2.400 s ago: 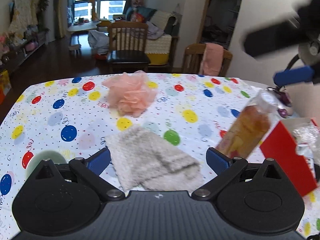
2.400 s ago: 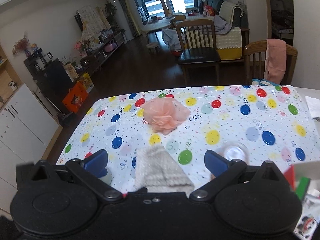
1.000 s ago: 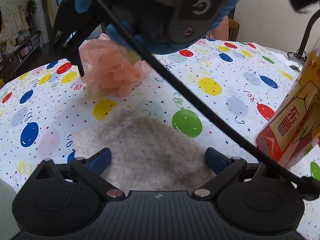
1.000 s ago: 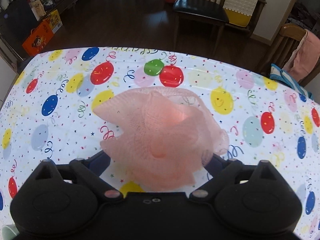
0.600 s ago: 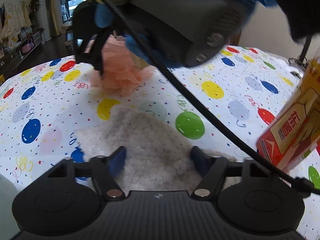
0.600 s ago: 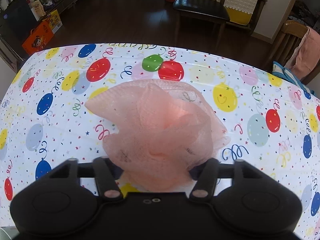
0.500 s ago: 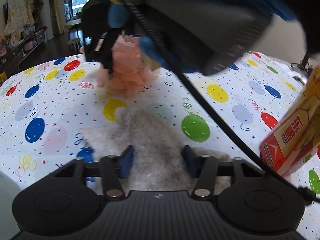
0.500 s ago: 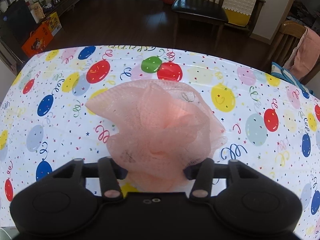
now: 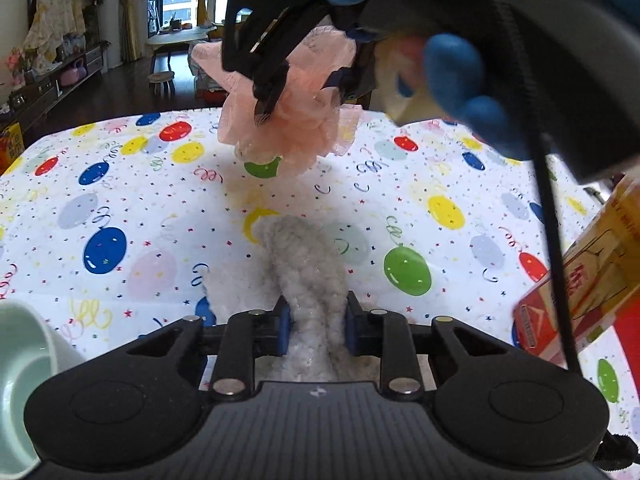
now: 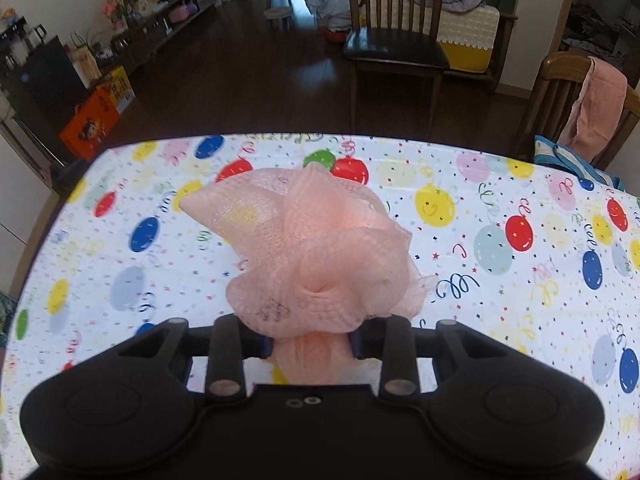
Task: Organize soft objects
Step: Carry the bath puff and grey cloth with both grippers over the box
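Observation:
My left gripper (image 9: 315,326) is shut on a fluffy grey cloth (image 9: 305,258) that bunches up between its blue pads, with the cloth's far end still on the balloon-print tablecloth (image 9: 120,208). My right gripper (image 10: 312,346) is shut on a peach mesh bath pouf (image 10: 316,256) and holds it above the table. The left wrist view shows that right gripper (image 9: 304,80) from outside, high at the far middle, with the pouf (image 9: 288,128) hanging clear of the cloth.
A pale green bowl (image 9: 20,380) sits at the near left. A tea bottle with a red label (image 9: 576,296) leans at the right by a red box (image 9: 628,332). Wooden chairs (image 10: 394,46) stand beyond the far table edge.
Both grippers have closed: the left on the grey cloth, pinching it into a ridge, the right on the pouf. The right gripper has lifted the pouf off the table.

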